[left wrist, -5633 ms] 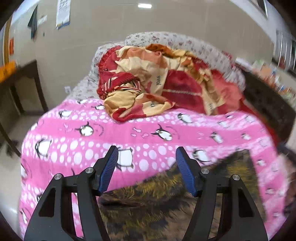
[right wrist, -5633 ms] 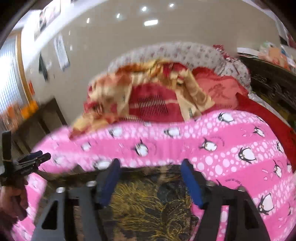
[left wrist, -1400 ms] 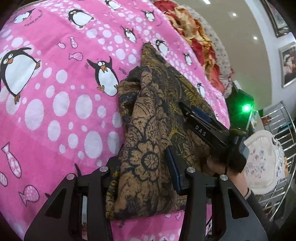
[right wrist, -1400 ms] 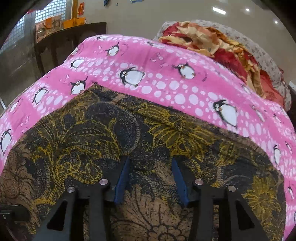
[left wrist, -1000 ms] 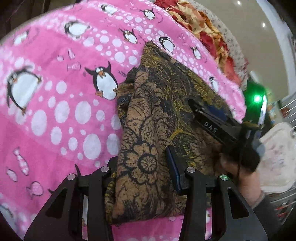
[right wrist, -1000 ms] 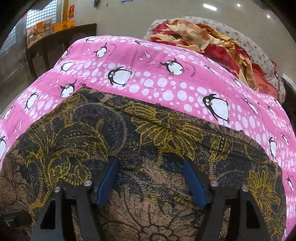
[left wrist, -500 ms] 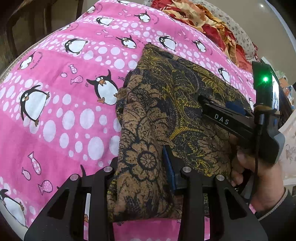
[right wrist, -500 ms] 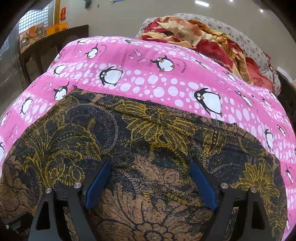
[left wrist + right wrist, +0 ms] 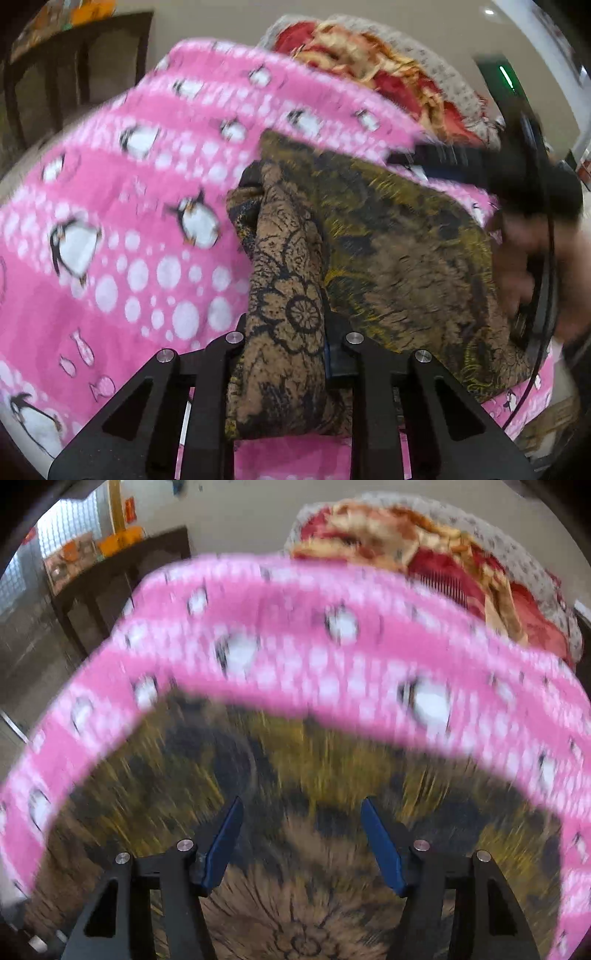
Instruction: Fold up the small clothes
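A brown and black floral-print garment (image 9: 399,251) lies folded on a pink penguin blanket (image 9: 122,236). My left gripper (image 9: 286,332) is shut on a bunched fold of the garment at its near left edge. My right gripper (image 9: 301,834) is open and empty, held just above the garment (image 9: 295,775); the right wrist view is blurred. The right gripper also shows in the left wrist view (image 9: 491,173), held in a hand over the garment's far right side.
A crumpled red and yellow quilt (image 9: 369,62) lies at the far end of the bed. A dark wooden table (image 9: 110,587) stands to the left. The blanket's near edge (image 9: 288,461) drops off below my left gripper.
My right gripper has opened, let go of the garment and lifted back. My left gripper has closed tighter on the fold and pulled back. Both views are now motion-blurred.
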{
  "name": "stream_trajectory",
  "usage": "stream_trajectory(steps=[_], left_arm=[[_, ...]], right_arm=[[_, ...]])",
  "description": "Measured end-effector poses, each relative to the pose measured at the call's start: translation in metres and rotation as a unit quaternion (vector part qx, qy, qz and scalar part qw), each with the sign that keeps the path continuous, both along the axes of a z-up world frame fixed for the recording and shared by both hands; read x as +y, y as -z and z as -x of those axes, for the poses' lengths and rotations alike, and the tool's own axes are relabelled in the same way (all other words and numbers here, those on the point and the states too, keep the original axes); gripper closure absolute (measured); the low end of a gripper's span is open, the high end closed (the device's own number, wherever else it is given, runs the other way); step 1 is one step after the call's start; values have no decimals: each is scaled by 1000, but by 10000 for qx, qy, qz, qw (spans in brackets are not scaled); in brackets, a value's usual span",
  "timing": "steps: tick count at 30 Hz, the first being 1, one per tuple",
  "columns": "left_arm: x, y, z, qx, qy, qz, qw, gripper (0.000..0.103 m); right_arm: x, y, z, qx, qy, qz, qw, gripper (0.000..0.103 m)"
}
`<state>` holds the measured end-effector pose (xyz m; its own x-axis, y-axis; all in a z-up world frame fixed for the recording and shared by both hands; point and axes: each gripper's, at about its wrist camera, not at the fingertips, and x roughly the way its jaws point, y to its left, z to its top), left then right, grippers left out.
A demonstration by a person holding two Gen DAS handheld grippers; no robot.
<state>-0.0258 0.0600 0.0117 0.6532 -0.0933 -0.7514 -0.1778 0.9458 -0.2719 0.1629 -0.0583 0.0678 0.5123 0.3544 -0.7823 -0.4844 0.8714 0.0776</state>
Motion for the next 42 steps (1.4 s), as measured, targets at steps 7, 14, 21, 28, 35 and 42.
stream_trajectory(steps=[7,14,21,28,35,42], left_arm=[[-29,-13,-2,-451,545,-665,9953,85],[-50,-28,-3,-887,1062,-982,9855,85],[-58,-32,-3,-1034,1290,-990,9813,85],[-61,-36,-1,-1140,1377,-930,9795,85],[-71,-62,7,-1455,1569,-709,9743,85],[-131,-96,8,-1868,2347,-713,9513,85]], right_arm=[[73,-35,-39,1383,-1300,-275,9814,38],[127,-7,-61,2313,-1491,681,9590,38],[168,19,-51,2311,-1948,2054,9308,38],[188,37,-39,2025,-2002,3108,9068,77],[138,-6,-53,1898,-1934,2589,9271,96],[36,-60,-63,1762,-1752,2069,9463,96]])
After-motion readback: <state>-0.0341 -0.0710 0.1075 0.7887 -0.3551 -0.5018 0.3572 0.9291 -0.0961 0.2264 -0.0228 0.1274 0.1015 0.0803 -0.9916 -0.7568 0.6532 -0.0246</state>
